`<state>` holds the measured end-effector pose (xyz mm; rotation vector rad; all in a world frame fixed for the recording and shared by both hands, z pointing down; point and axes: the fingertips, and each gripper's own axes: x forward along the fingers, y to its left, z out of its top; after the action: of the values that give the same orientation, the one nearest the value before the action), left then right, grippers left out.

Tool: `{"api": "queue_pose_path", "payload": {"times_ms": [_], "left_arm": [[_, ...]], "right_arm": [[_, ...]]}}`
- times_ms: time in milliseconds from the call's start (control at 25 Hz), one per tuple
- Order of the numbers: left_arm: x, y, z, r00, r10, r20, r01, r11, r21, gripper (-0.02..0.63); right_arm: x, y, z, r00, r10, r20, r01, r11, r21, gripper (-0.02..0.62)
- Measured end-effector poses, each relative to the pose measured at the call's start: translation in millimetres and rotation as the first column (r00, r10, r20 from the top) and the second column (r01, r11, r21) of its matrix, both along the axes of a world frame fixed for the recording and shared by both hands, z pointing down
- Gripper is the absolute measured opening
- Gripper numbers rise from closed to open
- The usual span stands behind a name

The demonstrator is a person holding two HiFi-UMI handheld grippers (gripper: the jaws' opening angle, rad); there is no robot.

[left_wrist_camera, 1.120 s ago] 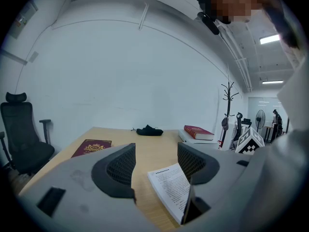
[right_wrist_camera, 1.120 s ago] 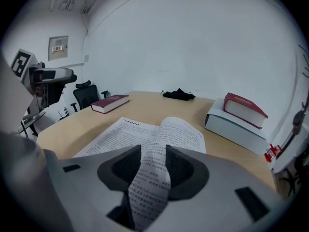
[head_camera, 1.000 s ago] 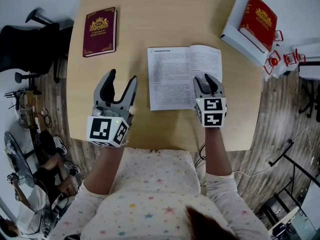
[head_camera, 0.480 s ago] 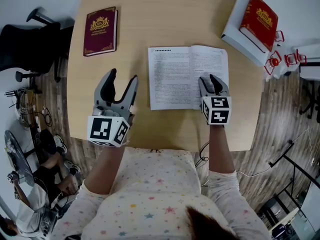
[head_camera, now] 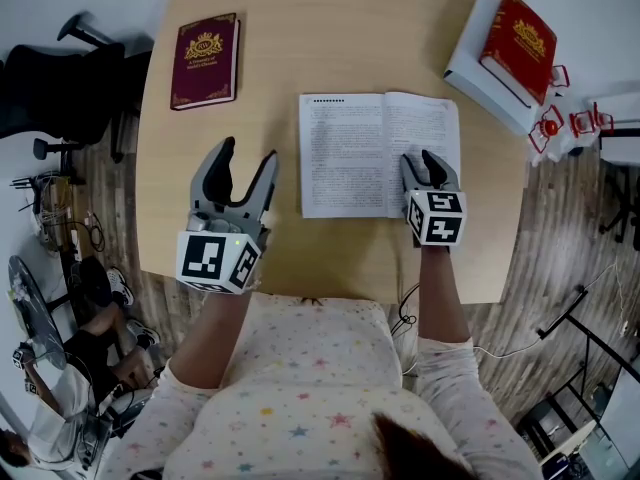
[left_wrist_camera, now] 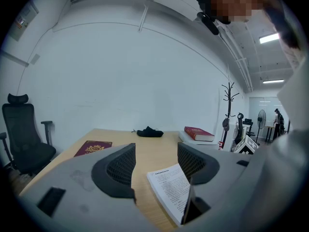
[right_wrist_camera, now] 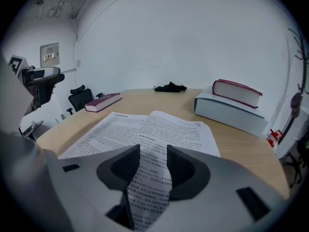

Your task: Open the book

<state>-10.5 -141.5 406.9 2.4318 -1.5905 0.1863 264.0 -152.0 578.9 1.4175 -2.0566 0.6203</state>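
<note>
Beneath right hand-held gripper [head_camera: 421, 158], open book [head_camera: 345, 153]

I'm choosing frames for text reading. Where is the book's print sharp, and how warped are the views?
Head view: book print too small, table edges bow. Right gripper view: print nearest the jaws is big but soft; corners go dark. Left gripper view: ceiling light glares, mosaic patch on top.
</note>
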Motion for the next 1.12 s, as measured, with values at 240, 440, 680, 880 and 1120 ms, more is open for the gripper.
{"api": "queue_pose_path", "payload": {"times_ms": [240,440,680,880,1120], "left_arm": [[0.6,5.2,-4.0,1.0,-0.004,-0.006,0.004,1.0,0.011,0.265],[1.1,9.1,-9.2,1.0,-0.004,-0.013,0.004,1.0,0.023,0.265],[0.6,13.6,-14.6,0.999,0.014,-0.033,-0.013,0.999,0.034,0.265],[-3.1,13.8,-18.7,0.998,0.038,-0.044,-0.036,0.998,0.044,0.264],[-5.5,17.1,-30.8,0.996,0.067,-0.056,-0.063,0.996,0.065,0.265]], "right_arm": [[-1.4,0.1,-4.0,1.0,-0.007,0.018,0.007,1.0,0.0,0.175],[-5.9,3.5,-15.3,0.996,-0.006,0.092,0.007,1.0,-0.003,0.19],[-3.1,16.6,-24.3,0.992,0.028,0.122,-0.028,1.0,-0.002,0.192],[-1.8,21.2,-31.1,0.993,0.058,0.104,-0.06,0.998,0.015,0.19],[-2.4,26.9,-39.9,0.991,0.094,0.1,-0.098,0.995,0.033,0.177]]}}
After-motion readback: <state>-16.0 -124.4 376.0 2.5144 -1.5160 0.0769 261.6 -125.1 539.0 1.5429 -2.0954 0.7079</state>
